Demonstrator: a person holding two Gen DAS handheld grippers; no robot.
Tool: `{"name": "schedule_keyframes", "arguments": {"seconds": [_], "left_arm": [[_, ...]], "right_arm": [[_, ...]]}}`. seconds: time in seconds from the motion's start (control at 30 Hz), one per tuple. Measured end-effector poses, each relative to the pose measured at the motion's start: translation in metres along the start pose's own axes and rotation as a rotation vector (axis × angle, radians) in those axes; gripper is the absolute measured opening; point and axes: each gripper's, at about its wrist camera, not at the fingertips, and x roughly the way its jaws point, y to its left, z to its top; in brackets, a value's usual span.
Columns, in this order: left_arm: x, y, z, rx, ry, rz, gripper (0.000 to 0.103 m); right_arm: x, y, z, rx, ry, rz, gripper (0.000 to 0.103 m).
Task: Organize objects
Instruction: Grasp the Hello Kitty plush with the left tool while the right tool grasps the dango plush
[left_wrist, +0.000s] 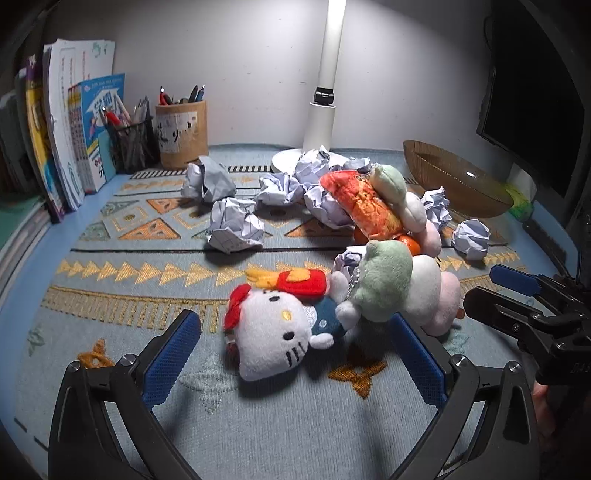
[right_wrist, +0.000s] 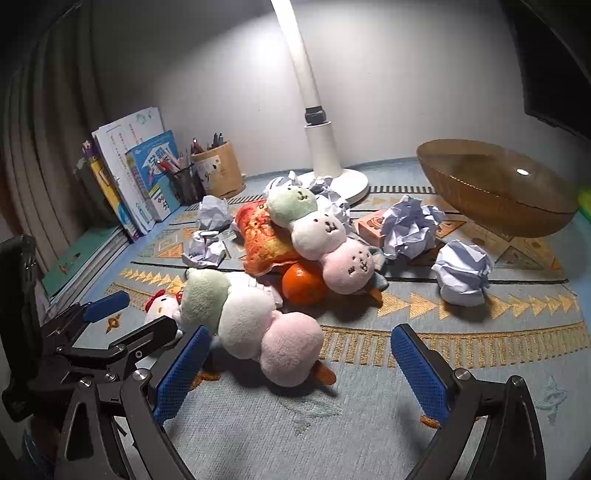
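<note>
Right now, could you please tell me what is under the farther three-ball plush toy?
An orange and a red-orange snack bag lie under the plush toy. The orange's far side, and anything beneath the bag, is covered.

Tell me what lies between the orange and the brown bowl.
In the right wrist view, a small pink box and crumpled paper balls lie between the orange and the brown bowl.

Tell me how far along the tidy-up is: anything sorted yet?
Nothing looks sorted: the brown bowl shows nothing inside. Nothing is in hand either; the left gripper is open around the white cat plush and the right gripper is open by the nearer dumpling plush. Still left on the mat: both of those, a second dumpling plush, the orange and crumpled paper balls.
</note>
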Motion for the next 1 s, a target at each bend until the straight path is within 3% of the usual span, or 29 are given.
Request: {"name": "schedule_keyframes", "arguments": {"seconds": [0.07, 0.17, 0.33, 0.43, 0.57, 0.67, 0.7, 0.83, 1.0], "left_arm": [[-0.003, 0.008, -0.001, -0.007, 0.006, 0.005, 0.102], [0.002, 0.011, 0.0, 0.031, 0.08, 0.048, 0.102], [0.014, 0.001, 0.002, 0.123, 0.115, 0.091, 0.102], [0.025, 0.004, 0.002, 0.108, 0.14, 0.085, 0.101], [0.031, 0.003, 0.004, 0.109, 0.152, 0.097, 0.099], [0.034, 0.003, 0.006, 0.095, 0.159, 0.053, 0.081], [0.033, 0.002, 0.006, 0.089, 0.155, 0.011, 0.064], [0.023, -0.007, 0.003, 0.11, 0.115, 0.031, 0.061], [-0.01, -0.011, 0.006, 0.057, 0.038, -0.074, 0.061]], "right_arm": [[0.003, 0.006, 0.0, -0.034, 0.023, 0.018, 0.099], [0.009, 0.02, 0.0, -0.13, 0.082, 0.033, 0.096], [0.02, 0.051, 0.003, -0.387, 0.123, -0.131, 0.094], [0.033, 0.048, 0.009, -0.401, 0.138, -0.115, 0.093], [0.051, 0.048, 0.009, -0.398, 0.163, -0.076, 0.081], [0.058, 0.053, 0.004, -0.419, 0.163, -0.088, 0.072], [0.058, 0.054, 0.003, -0.425, 0.158, -0.099, 0.067], [0.044, 0.042, 0.008, -0.336, 0.145, -0.061, 0.062], [-0.008, -0.004, 0.02, 0.0, 0.126, -0.004, 0.062]]}}
